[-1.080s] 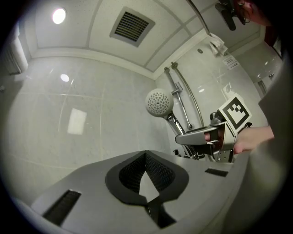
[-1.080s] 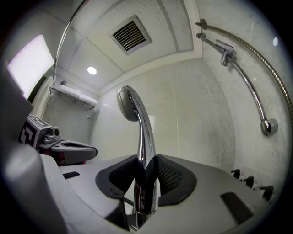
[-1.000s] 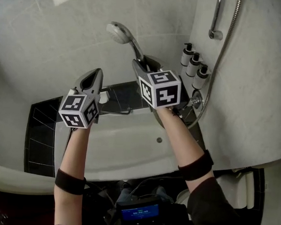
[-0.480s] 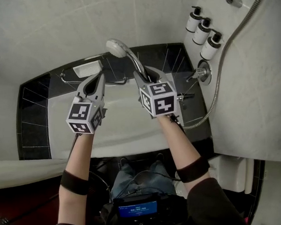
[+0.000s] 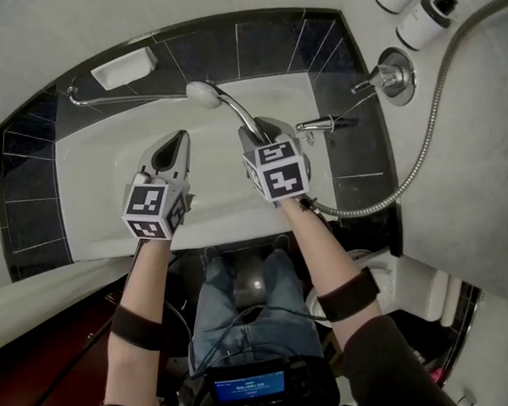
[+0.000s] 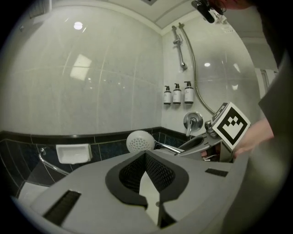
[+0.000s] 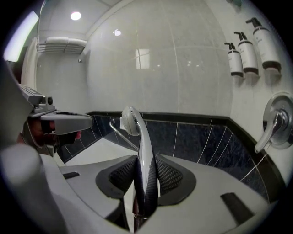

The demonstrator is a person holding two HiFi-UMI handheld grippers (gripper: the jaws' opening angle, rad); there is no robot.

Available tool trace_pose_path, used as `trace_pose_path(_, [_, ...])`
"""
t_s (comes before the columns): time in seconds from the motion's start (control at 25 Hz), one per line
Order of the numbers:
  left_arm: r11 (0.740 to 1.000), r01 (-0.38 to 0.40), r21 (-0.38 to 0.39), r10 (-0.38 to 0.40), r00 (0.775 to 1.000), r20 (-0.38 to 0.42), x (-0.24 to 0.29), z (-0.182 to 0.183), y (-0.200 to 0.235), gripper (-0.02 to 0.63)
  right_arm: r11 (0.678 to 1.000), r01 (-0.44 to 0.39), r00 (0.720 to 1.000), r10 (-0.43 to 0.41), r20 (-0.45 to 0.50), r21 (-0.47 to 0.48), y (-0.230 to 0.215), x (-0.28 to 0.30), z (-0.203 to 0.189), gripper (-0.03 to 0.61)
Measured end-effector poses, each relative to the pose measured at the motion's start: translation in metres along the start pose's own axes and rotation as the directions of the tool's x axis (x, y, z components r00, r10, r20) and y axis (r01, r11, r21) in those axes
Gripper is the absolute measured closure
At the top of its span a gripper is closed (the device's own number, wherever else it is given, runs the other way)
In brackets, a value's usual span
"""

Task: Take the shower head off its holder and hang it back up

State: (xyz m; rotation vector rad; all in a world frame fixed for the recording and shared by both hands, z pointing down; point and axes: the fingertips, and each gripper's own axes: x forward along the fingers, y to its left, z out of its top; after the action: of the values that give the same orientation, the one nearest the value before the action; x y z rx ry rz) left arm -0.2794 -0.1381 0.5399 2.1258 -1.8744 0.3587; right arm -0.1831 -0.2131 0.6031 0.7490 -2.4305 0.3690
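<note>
My right gripper (image 7: 145,170) clamps the shower head (image 5: 205,93) by its chrome handle over the bathtub (image 5: 94,173); my left gripper (image 6: 145,156) is fully closed on nothing.

No word, number or brand is showing clearly enough to read. The left marker cube (image 5: 152,208) on the left hand-held gripper (image 5: 179,143) and the right marker cube (image 5: 277,168) on the right hand-held gripper (image 5: 259,130) are carrying only black-and-white square patterns. On the near side of the bathtub (image 5: 94,168), a blue screen (image 5: 252,384) is glowing with lines too small to make out. On the wall above the bathtub, the bottles (image 6: 176,94) are showing labels too blurred to read.
</note>
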Motion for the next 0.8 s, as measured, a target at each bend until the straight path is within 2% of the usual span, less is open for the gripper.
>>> trace_pose_path(0.28, [0.997,-0.002,-0.073,-0.005,0.995,-0.099,0.043,-0.116,-0.004,0.614,0.999,0.010,0.985,-0.016,-0.173,-0.037,-0.024,0.064,-0.118,0.434])
trace_pose_path(0.44, [0.997,0.011,-0.082,-0.022,0.990,-0.140,0.072,-0.167,-0.007,0.614,0.998,0.005,0.968,-0.021,-0.252,-0.062,-0.042,0.097,-0.175,0.434])
trace_pose_path(0.8, [0.992,0.053,-0.112,-0.074,0.978,-0.193,0.144,-0.260,-0.029,0.614,0.988,0.062,0.897,-0.116,-0.427,-0.138,-0.127,0.141,-0.286,0.434])
